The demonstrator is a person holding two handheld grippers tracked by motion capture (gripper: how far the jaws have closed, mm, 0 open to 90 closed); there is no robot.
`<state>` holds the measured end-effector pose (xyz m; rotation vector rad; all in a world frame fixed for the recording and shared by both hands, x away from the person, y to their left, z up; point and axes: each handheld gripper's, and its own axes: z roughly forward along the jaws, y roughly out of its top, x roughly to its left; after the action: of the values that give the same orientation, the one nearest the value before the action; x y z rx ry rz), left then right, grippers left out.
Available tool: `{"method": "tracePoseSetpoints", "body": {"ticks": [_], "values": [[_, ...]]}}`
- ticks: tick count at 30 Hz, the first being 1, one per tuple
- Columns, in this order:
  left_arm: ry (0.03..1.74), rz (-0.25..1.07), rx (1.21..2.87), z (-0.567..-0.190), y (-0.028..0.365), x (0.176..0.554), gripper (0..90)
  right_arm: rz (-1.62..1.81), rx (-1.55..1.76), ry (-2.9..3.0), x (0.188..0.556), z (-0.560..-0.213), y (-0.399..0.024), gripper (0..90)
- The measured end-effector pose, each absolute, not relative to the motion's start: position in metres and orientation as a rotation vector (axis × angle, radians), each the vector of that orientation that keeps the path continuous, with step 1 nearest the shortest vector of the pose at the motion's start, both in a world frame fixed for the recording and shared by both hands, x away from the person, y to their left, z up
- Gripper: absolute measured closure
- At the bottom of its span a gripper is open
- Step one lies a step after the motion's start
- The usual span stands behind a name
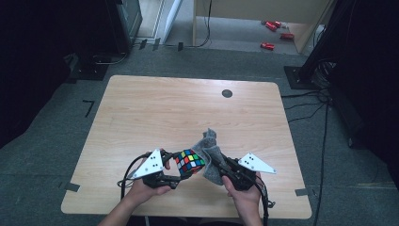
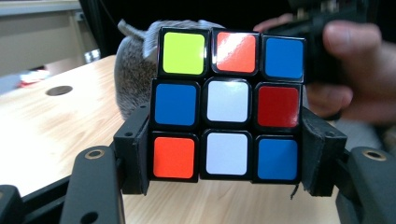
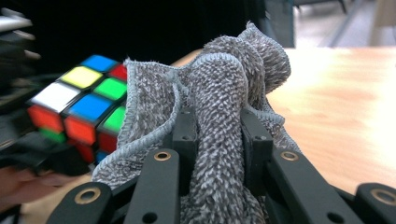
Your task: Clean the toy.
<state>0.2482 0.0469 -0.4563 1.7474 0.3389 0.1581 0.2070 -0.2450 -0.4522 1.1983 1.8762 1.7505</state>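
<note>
Left gripper (image 1: 181,170): its jaws are clamped on two opposite sides of the multicoloured plastic puzzle cube (image 1: 190,161); in the left gripper view (image 2: 226,156) the black pads press against the cube's lower two rows.
Right gripper (image 1: 217,165): its jaws are pinched tight on a bunched fold of the grey knitted terry cloth (image 1: 211,157); in the right gripper view (image 3: 219,135) the cloth bulges out between and above them.
Cube's place: held off the light wooden worktop (image 1: 155,113), over the middle of its near edge, between the two hands.
Cloth's place: just right of the cube and touching its side, also lifted; one corner stands up toward the far edge.
Cube faces: the left gripper view shows one full face (image 2: 229,105); the right gripper view shows other faces (image 3: 81,105), partly covered by the cloth (image 3: 219,93).
Hidden: the cube's side behind the cloth; the lower part of the cloth behind the right jaws.
Cut off: the person's forearms at the bottom edge of the high view.
Hard to make out: the fingers of the right hand (image 2: 355,79), blurred behind the cube.
</note>
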Motion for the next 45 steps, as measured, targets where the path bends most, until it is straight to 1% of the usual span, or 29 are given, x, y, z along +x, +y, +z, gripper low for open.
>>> {"method": "tracePoseSetpoints", "body": {"ticks": [4,12,15,18,21,24,34,36,41,45], "values": [[0.365,0.08,1.686,-0.455,0.052,0.252,34.1,1.846,1.087,1.921,0.205,-0.451,-0.237,72.8],[0.389,0.015,1.628,-0.453,0.058,0.256,34.1,1.863,0.969,2.067,0.208,-0.463,-0.225,73.4],[0.403,0.02,1.622,-0.453,0.061,0.258,34.1,1.82,0.925,2.178,0.21,-0.467,-0.22,73.1],[0.403,0.027,1.633,-0.453,0.06,0.258,34.1,1.687,0.911,2.205,0.211,-0.468,-0.218,72.8],[0.397,0.023,1.647,-0.455,0.058,0.258,34.1,1.774,0.984,2.066,0.211,-0.463,-0.23,73.1],[0.391,0.015,1.653,-0.455,0.055,0.257,34.1,1.837,0.965,1.975,0.208,-0.457,-0.237,73.1],[0.424,0.015,1.618,-0.453,0.065,0.261,34.1,1.723,0.761,2.238,0.206,-0.47,-0.211,72.3],[0.428,0.017,1.615,-0.452,0.065,0.262,34.1,1.696,0.775,2.213,0.206,-0.469,-0.213,72.2],[0.419,0.013,1.632,-0.454,0.062,0.261,34.1,1.754,0.892,1.987,0.207,-0.461,-0.231,72.3],[0.405,0.008,1.644,-0.454,0.059,0.259,34.1,1.75,0.823,2.028,0.203,-0.463,-0.221,72.0]]}}
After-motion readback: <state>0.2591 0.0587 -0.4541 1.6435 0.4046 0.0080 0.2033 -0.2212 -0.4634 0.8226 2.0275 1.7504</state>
